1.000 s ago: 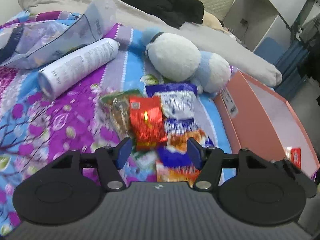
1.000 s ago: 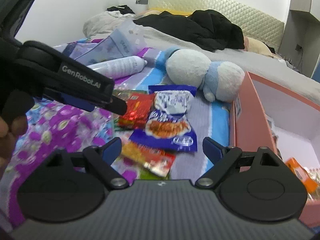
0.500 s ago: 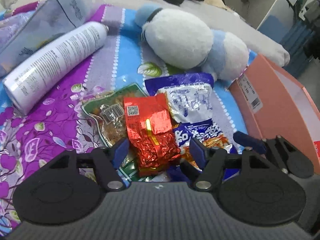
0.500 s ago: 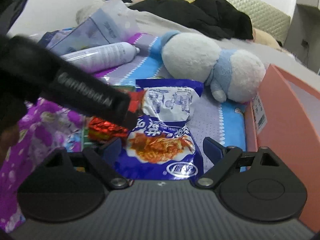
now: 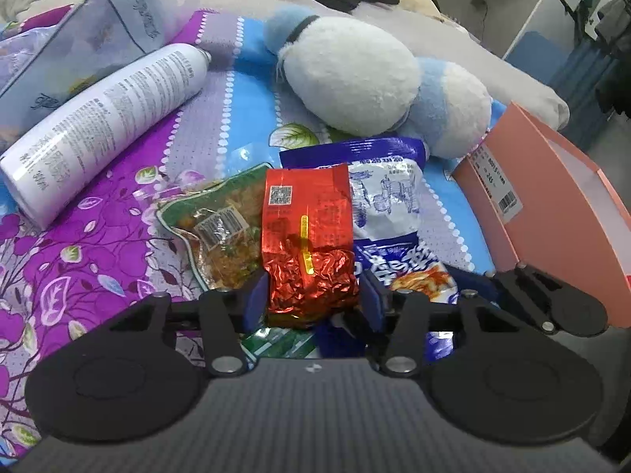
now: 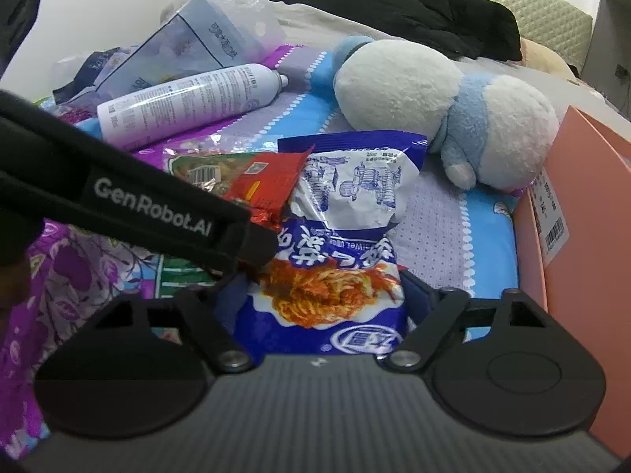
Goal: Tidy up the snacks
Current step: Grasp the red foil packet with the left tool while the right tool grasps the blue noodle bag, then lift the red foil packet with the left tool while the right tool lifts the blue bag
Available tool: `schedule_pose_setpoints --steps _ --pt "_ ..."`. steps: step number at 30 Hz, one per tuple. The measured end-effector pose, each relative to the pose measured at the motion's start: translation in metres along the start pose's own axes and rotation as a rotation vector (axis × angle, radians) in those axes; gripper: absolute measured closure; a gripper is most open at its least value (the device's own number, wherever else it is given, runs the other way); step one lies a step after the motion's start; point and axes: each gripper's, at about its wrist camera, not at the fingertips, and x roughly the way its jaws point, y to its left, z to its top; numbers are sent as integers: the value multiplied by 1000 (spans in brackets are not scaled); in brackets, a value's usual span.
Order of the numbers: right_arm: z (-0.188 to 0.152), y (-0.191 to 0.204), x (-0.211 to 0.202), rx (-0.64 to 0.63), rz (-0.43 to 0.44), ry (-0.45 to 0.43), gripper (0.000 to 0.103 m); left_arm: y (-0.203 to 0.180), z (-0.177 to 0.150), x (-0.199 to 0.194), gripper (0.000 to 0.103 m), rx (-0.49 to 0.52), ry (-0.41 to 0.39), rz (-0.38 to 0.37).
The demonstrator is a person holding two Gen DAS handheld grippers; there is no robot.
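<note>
Snack packs lie in a heap on the flowered bedspread. A red foil pack [image 5: 307,236] lies on top; my left gripper [image 5: 311,295] has its blue pads on both sides of the pack's near end, close to it or touching. A blue-and-white noodle pack [image 6: 343,236] lies to the right; my right gripper [image 6: 319,291] straddles its near end, jaws wide apart. A green pack [image 5: 221,228] lies to the left under the red one. The red pack also shows in the right wrist view [image 6: 268,189], partly behind the left gripper's body.
A pink open box [image 5: 552,213] stands at the right on the bed. A blue-and-white plush toy [image 5: 374,79] lies behind the snacks. A white spray can [image 5: 106,118] and a clear plastic bag [image 5: 79,51] lie at the back left.
Both grippers moved forward and down onto the heap. The left gripper's jaws narrowed around the red foil pack. The right gripper's jaws came around the blue noodle pack.
</note>
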Motion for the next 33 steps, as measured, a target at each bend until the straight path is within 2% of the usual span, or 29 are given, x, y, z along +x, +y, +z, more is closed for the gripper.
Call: schedule_pose_setpoints --steps 2,6,7,8,18,28,33 --pt "1 0 -4 5 -1 0 46 2 0 -7 47 -10 -14 2" --pt "2 1 -12 9 2 1 50 5 -2 -27 47 -32 -43 4" --pt "2 2 -14 7 3 0 68 5 -2 -34 47 -35 -51 6" --pt "2 2 -17 9 2 -2 71 6 -3 -40 47 -38 -59 8" --pt "-6 7 -63 47 33 -16 77 5 -30 -100 47 -55 -89 23" --pt "-31 4 -122 119 82 9 78 -1 -83 -132 47 -58 -27 51" --pt "-52 10 -152 128 96 38 78 -18 -114 -143 47 -52 13 70"
